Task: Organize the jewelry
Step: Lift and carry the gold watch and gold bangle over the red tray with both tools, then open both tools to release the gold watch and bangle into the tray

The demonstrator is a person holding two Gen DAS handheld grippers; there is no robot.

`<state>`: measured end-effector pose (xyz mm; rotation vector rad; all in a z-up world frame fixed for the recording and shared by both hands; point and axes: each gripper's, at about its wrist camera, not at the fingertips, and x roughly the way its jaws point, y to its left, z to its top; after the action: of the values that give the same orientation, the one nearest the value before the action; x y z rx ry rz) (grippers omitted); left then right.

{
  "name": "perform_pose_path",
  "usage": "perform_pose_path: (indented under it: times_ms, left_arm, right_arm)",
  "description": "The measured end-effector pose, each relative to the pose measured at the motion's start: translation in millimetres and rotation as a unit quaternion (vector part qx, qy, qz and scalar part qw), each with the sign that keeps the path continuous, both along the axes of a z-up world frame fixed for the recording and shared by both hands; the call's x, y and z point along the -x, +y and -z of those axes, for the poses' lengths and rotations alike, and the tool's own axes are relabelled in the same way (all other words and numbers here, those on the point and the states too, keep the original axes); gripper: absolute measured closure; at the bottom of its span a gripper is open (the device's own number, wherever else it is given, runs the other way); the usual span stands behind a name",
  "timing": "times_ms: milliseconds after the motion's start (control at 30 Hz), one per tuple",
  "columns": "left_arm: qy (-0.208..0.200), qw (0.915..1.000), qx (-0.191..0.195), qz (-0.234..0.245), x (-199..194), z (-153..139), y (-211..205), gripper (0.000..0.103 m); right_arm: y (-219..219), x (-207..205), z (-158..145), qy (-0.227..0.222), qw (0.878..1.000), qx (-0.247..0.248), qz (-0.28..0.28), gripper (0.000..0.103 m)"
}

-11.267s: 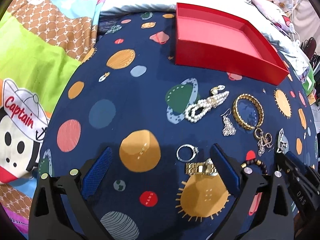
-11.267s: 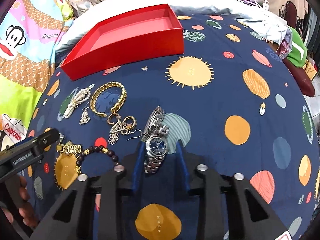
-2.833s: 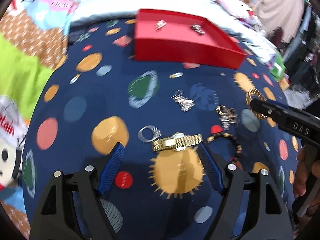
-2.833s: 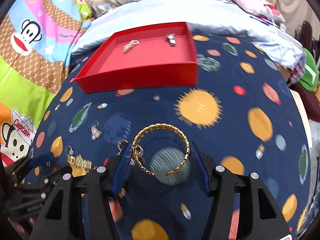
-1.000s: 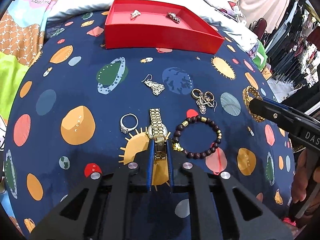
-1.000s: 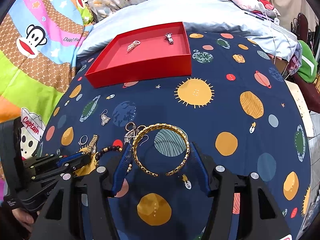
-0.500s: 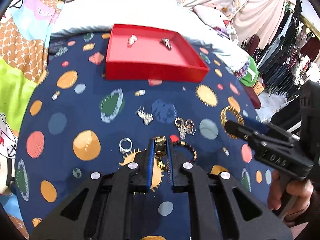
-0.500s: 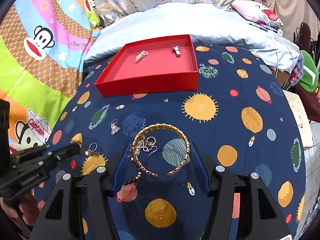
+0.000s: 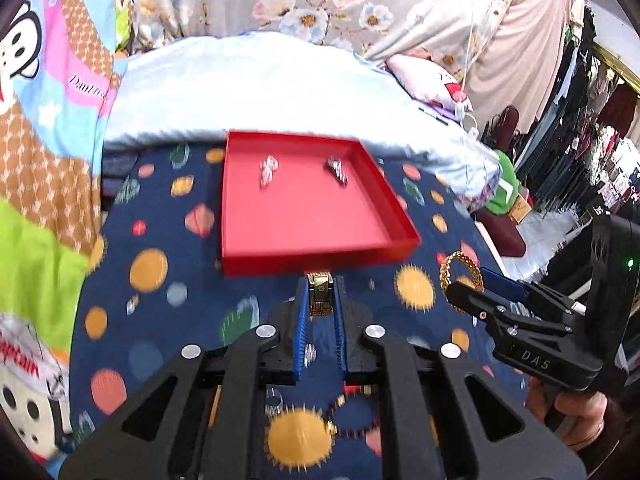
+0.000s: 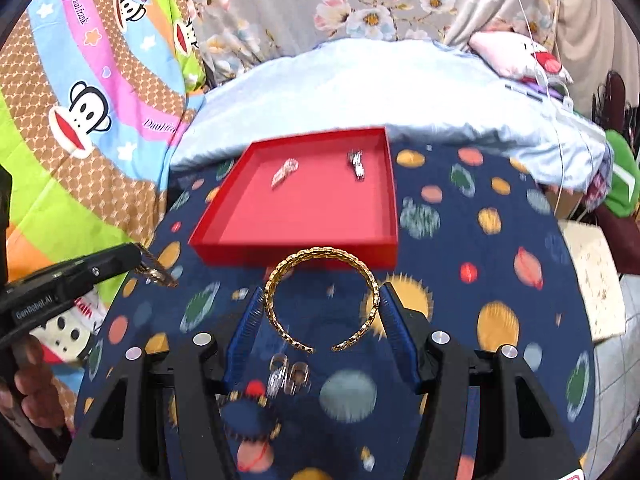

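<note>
My left gripper (image 9: 320, 300) is shut on a gold watch (image 9: 320, 294) and holds it in the air just before the near wall of the red tray (image 9: 320, 258). My right gripper (image 10: 322, 308) is shut on a gold bangle (image 10: 320, 258), also lifted near the tray's (image 10: 296, 250) front wall. The bangle also shows in the left wrist view (image 9: 460, 270), and the watch in the right wrist view (image 10: 158, 274). In the tray lie a pearl bracelet (image 9: 267, 168) and a silver watch (image 9: 336, 168).
On the dark blue planet-print cloth (image 10: 480, 280) below lie a dark bead bracelet (image 10: 248, 412) and silver earrings (image 10: 288, 372). A pale blue quilt (image 9: 260, 92) lies behind the tray. Colourful cartoon bedding (image 10: 80, 120) is on the left.
Both grippers rose and moved forward toward the red tray, each carrying its piece. The left one picked the gold watch off the cloth about a second ago.
</note>
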<state>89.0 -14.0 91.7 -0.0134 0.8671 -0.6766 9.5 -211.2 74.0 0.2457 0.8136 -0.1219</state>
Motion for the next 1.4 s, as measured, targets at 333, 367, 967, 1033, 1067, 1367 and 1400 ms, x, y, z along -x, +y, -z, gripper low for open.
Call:
perform_pose_path:
  times_ms: [333,367,967,1033,1067,1367,1400]
  left_arm:
    - [0.001,0.9999,-0.013,0.001,-73,3,-38,0.092]
    - [0.002,0.9999,-0.016,0.001,-80,7,-43,0.092]
    - [0.089,0.9944,-0.054,-0.019,-191,85,-92,0.092]
    - [0.097,0.9935,-0.057,-0.018,-200,90,-94,0.092]
    - [0.095,0.9935,-0.059,-0.020,-203,90,-96,0.092]
    - [0.059,0.9941,-0.055,-0.073,-227,75,-88,0.059]
    - [0.056,0.9939,-0.052,-0.079,-227,72,-85,0.054]
  right_arm:
    - [-23,-79,3,-0.005,1.000,-0.003,-0.006,0.045]
    - [-27,-89,6,-0.003,1.000,-0.008,-0.005,0.045]
    - [-39,-193,74,0.069,0.997,-0.005,-0.023,0.045]
    - [-41,-198,78,0.074,0.997,-0.005,-0.023,0.045]
    - [-41,-201,80,0.078,0.997,-0.004,-0.021,0.045]
    - [-44,-208,80,0.068,0.998,0.007,-0.005,0.044]
    - [-45,-206,79,0.063,0.998,0.008,-0.002,0.044]
